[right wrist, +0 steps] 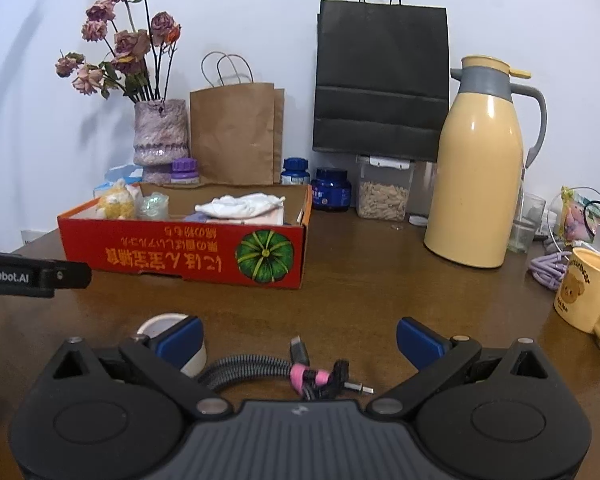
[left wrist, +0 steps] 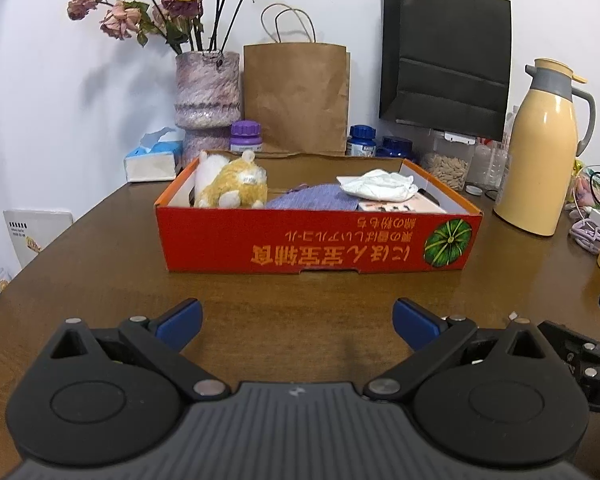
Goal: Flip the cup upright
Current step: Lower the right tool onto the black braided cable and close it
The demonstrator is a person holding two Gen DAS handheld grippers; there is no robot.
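A small white cup (right wrist: pixel 162 326) stands on the brown table (right wrist: pixel 360 288) with its opening up, half hidden behind the left finger (right wrist: pixel 180 340) of my right gripper (right wrist: pixel 299 326). That gripper is open and holds nothing; whether the finger touches the cup cannot be told. A yellow bear-print mug (right wrist: pixel 584 292) with a handle sits at the far right, its print reading upright. My left gripper (left wrist: pixel 296 312) is open over bare table, facing the red box (left wrist: pixel 316 240). The white cup is out of the left wrist view.
The red cardboard box (right wrist: pixel 188 256) holds a plush toy, cloth and small items. Behind it are a vase of dried roses (right wrist: pixel 160 136), paper bags, jars and a yellow thermos (right wrist: pixel 476 168). A coiled black cable (right wrist: pixel 260 364) lies under my right gripper. Purple cords (right wrist: pixel 548 268) lie beside the mug.
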